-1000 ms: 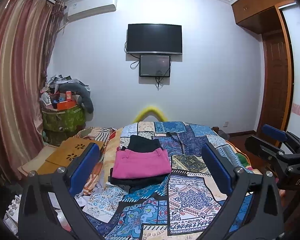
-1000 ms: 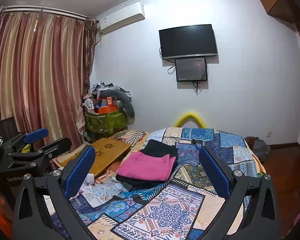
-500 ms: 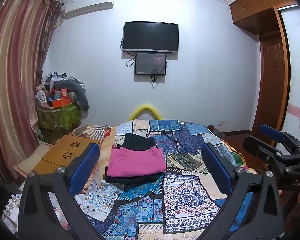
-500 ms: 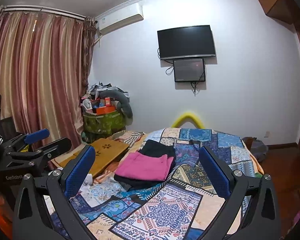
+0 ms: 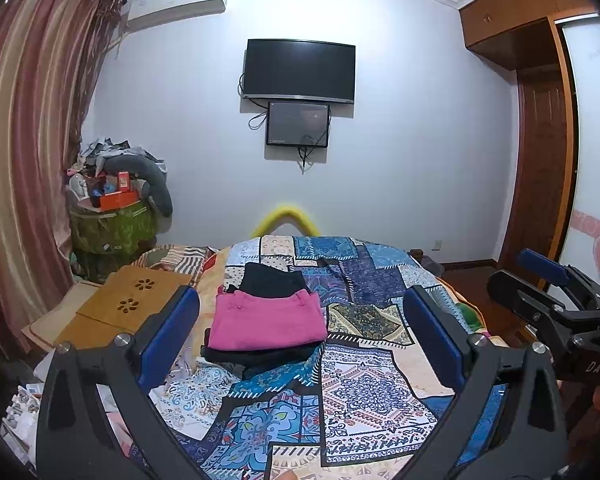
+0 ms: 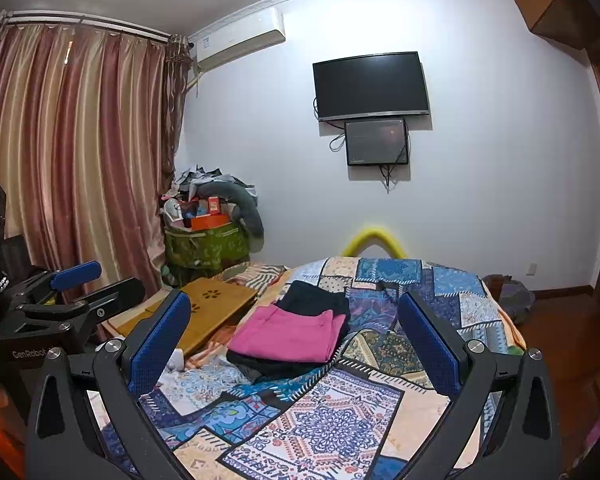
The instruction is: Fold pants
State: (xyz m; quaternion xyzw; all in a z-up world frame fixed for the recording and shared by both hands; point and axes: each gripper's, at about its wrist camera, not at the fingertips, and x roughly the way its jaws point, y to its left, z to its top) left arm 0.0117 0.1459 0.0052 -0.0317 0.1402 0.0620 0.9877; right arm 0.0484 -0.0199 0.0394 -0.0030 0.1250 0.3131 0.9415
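- Pink folded pants (image 5: 266,320) are lying on top of a stack of folded dark garments (image 5: 260,356) on the bed, left of centre on the patchwork bedspread (image 5: 364,380).
- Another black folded garment (image 5: 274,280) is sitting just behind the pink pair, touching its far edge.
- Left gripper (image 5: 300,336) is hovering above the near end of the bed, blue-padded fingers (image 5: 168,336) standing wide apart, nothing between them; it is well apart from the stack.
- Right gripper (image 6: 296,344) is hovering likewise, fingers (image 6: 160,344) spread wide and empty, the pink pants (image 6: 288,340) showing in the gap but farther off.
- Each gripper is appearing at the edge of the other's view: right one (image 5: 556,312) at the right edge, left one (image 6: 56,316) at the left edge.
- Wooden lap desk (image 6: 208,312) is lying left of the bed, beside the stack.
- Green bin (image 6: 204,250) heaped with clutter is standing in the corner by the striped curtain (image 6: 60,168).
- Television (image 5: 299,70) is hanging on the far wall, a smaller screen (image 5: 298,124) mounted just below it.
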